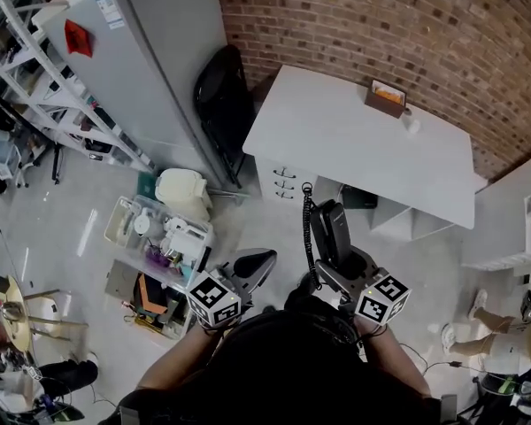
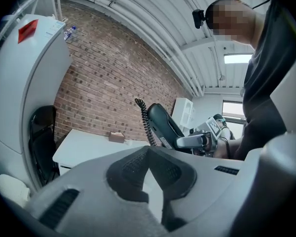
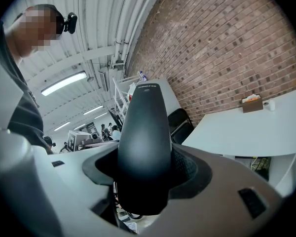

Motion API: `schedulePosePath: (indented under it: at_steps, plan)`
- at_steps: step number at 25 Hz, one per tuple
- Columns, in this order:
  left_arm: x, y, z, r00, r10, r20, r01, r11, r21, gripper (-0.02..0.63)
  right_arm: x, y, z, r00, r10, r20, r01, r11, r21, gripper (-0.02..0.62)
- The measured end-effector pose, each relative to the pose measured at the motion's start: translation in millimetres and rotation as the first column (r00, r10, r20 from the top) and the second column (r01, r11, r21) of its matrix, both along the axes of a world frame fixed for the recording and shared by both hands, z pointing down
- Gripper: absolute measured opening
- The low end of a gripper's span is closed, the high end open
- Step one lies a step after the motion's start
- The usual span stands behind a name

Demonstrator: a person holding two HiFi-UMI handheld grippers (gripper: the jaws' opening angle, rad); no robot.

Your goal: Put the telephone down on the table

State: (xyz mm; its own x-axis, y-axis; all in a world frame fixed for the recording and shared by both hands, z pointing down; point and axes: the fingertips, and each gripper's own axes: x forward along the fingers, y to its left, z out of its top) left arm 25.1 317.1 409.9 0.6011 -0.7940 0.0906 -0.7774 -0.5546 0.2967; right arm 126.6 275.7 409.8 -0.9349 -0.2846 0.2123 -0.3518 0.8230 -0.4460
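Black hard-plastic phone (image 1: 332, 228): rigid, probably light, smooth so likely slippery. The coiled cord (image 1: 306, 224) may tug. The right tool (image 1: 336, 268) clamps it mid-body, a sound hold. It is held over the floor, well short of the table (image 1: 354, 140). The left tool (image 1: 250, 266) is closed and empty.

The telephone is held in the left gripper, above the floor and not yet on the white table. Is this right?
Not quite: the right gripper view shows the telephone clamped in the right gripper, not the left gripper, whose jaws are shut on nothing. It is above the floor, not yet on the white table.
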Motion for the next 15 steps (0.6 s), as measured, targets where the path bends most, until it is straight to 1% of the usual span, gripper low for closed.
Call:
schedulePosePath:
  at_steps: [7,12,15]
  plan:
    - [25,-92,-18,1.0,-0.016,0.026,0.015,0.999,0.046,0.008,21,-89,-12,0.999,-0.017,0.028,0.016,0.999,0.033,0.27]
    - [53,-144,-27,0.999,-0.009,0.034,0.007,0.998,0.059,0.008,45,-141,-23,0.999,-0.022,0.033,0.02,0.999,0.05,0.27]
    - [69,-168,-27,0.999,0.006,0.034,-0.008,0.998,0.061,0.008,62,-165,-22,0.999,0.001,0.041,-0.003,0.999,0.047,0.27]
